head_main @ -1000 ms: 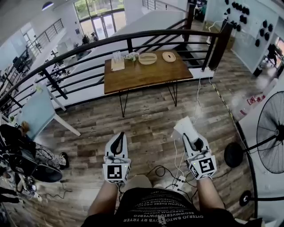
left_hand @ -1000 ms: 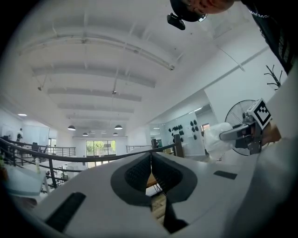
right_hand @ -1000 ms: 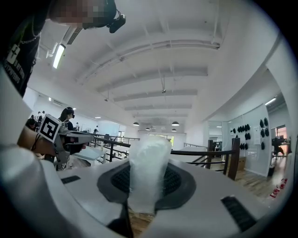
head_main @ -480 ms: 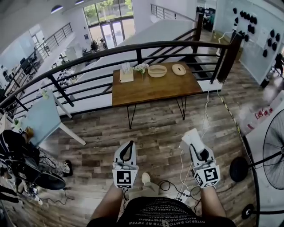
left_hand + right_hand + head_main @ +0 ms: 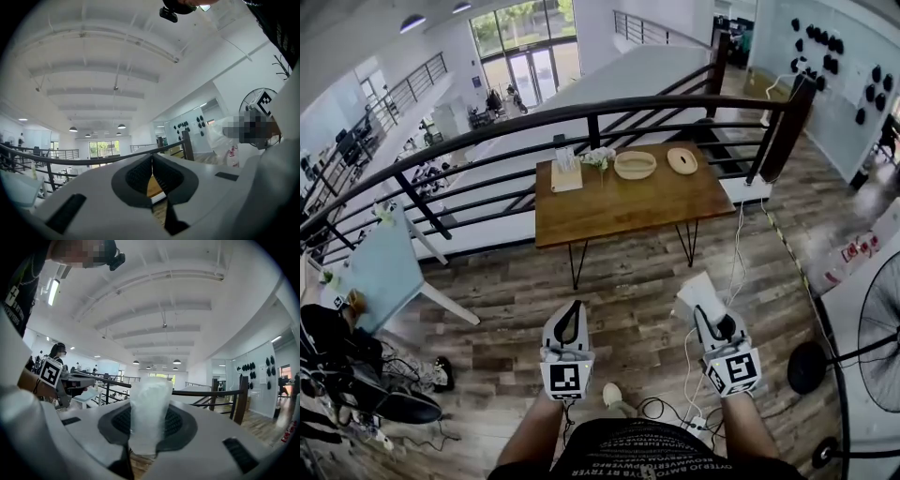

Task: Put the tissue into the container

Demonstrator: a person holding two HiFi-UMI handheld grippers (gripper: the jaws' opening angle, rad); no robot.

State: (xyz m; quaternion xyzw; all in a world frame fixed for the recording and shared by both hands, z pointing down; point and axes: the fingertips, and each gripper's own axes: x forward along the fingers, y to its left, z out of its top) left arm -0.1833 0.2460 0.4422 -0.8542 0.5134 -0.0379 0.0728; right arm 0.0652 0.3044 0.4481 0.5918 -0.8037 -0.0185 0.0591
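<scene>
In the head view my right gripper [image 5: 706,315] is held low at the right, over the wooden floor, shut on a white tissue [image 5: 697,292] that sticks out ahead of its jaws. The right gripper view shows the tissue [image 5: 149,411] standing up between the dark pads. My left gripper [image 5: 569,309] is at the left, jaws together and empty; its pads [image 5: 140,176] meet in the left gripper view. Ahead, the wooden table [image 5: 628,202] carries a woven bowl [image 5: 635,165], a flat woven dish [image 5: 682,160] and a tissue holder [image 5: 566,169].
A black railing [image 5: 581,112] runs behind the table. A standing fan [image 5: 881,347] is at the right. Cables and a power strip [image 5: 694,427] lie on the floor by my feet. A pale blue table [image 5: 375,258] and a cluttered chair [image 5: 347,366] are at the left.
The view has moved closer to the table, which now sits lower and larger in the frame. Both grippers keep the same pose, the tissue still in the right one.
</scene>
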